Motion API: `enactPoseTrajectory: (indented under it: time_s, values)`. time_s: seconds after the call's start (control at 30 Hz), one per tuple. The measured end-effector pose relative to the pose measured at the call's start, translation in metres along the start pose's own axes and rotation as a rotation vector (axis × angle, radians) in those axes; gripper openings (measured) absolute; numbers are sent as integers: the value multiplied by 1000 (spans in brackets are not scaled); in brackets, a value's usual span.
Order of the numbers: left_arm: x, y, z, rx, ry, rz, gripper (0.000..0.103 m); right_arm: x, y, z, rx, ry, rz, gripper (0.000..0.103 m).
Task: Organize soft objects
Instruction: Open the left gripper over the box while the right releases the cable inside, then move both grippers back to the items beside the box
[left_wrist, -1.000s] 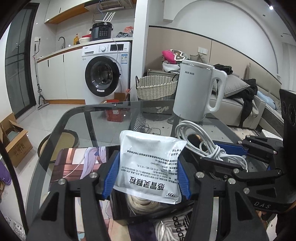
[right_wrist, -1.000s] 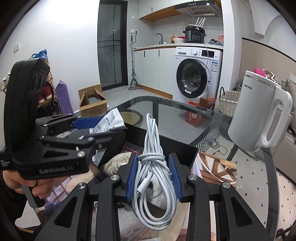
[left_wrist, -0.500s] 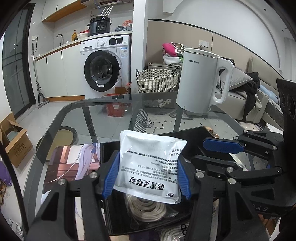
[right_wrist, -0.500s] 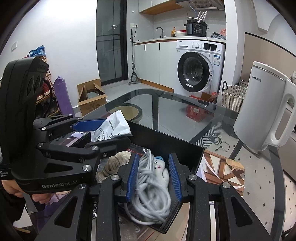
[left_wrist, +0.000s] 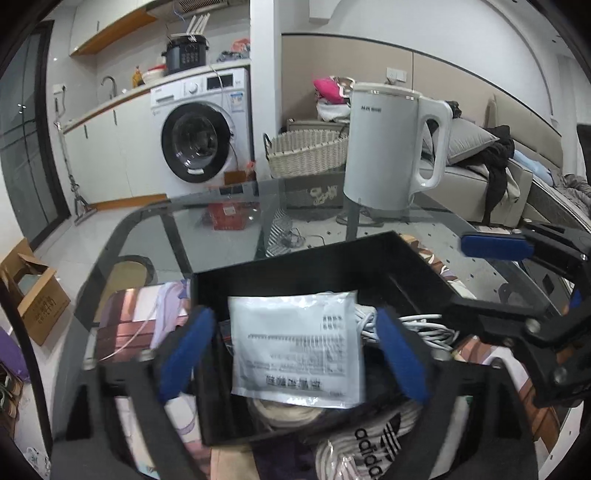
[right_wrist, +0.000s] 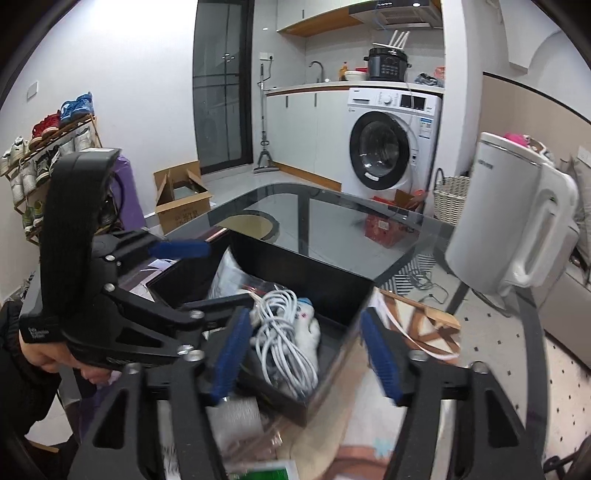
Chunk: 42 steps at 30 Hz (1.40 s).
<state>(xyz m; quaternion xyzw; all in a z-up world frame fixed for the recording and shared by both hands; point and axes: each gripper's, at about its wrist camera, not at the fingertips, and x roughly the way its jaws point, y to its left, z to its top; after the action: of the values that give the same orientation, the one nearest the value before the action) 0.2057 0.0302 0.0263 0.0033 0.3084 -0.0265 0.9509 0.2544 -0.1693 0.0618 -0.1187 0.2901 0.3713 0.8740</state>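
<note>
Lying flat inside the black box (left_wrist: 325, 266), the white sachet (left_wrist: 295, 343) with printed text rests on top of the other contents, free of both blue pads of the left gripper (left_wrist: 295, 354), whose jaws stand wide apart at about 9 and 3 o'clock of the packet. At 3 o'clock of the sachet, the coiled white cable (right_wrist: 284, 332) sits in the same box, beside a small white soft item whose kind I cannot tell. The right gripper (right_wrist: 303, 354) hangs over the box's near corner with its jaws spread wide, holding nothing. At 6 o'clock of the box, an adidas sock (left_wrist: 373, 446) lies on the glass table (left_wrist: 221, 229). At 1 o'clock of the box, well apart from it, a white electric kettle (left_wrist: 391, 147) stands upright on the table. A washing machine (left_wrist: 203, 129) stands on the floor beyond, at 11 o'clock.
</note>
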Motion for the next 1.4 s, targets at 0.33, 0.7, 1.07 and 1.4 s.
enactPoseTrajectory:
  time_s: [0.33,0.7,1.07,1.4]
  values:
    - [-47,1,-25,-51,-9,-4,103,-52,3,-36,72,2,-44,102]
    - [-85,-10,-49,-26,-32,-18,103,-70,16,-72,72,82,-18,102]
    - [-86,-15,-58,-9,-13,-10,103,-50,15,-92,50,183,14,102]
    - [-79,-15,-60,-7,10,0,103,-36,18,-100,77,231,123,102]
